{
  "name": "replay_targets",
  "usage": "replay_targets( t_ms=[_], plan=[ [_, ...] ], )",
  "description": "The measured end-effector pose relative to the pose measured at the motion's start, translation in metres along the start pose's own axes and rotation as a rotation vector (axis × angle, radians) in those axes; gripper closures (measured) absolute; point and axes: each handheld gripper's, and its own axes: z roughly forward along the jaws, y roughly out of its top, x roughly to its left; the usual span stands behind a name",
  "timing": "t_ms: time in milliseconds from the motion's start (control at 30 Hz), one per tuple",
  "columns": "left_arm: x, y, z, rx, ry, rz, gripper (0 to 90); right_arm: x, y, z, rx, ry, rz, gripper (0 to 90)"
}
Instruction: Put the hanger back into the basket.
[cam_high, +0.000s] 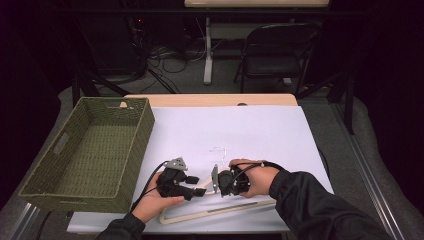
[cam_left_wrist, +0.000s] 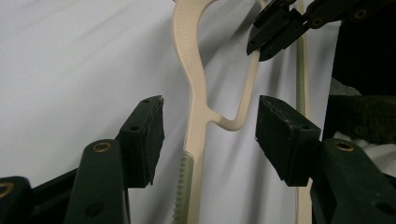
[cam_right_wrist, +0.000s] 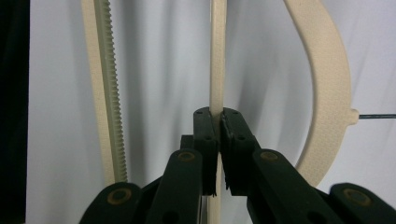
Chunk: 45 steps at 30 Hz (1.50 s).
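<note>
Currently | basket (cam_high: 132, 145): empty | right gripper (cam_right_wrist: 218, 116): clamped on hanger (cam_right_wrist: 217, 60) | left gripper (cam_left_wrist: 209, 135): open astride hanger

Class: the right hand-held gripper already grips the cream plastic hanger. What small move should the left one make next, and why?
Probably close the left hand-held gripper: its pads stand apart on either side of the cream plastic hanger without touching it, while the right hand-held gripper is clamped on a thin bar.

I saw a cream plastic hanger (cam_high: 210, 212) lying flat near the table's front edge. Its thin metal hook (cam_high: 218, 150) pointed away from me.
</note>
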Motion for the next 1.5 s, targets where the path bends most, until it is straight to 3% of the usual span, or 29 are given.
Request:
replay_targets(
  t_ms=[633,1200,1500],
  plan=[
    [0.004,0.005,0.021,0.088,-0.061,-0.031,50.4,0.001,0.0,-0.002,-0.017,-0.034,-0.023,85.6],
    [0.005,0.005,0.021,0.098,-0.075,-0.043,55.1,0.002,0.002,-0.002,-0.009,-0.061,-0.051,85.5],
    [0.002,0.006,0.013,0.081,-0.071,-0.035,59.3,0.003,0.003,-0.005,-0.016,-0.086,-0.06,85.0]
  ],
)
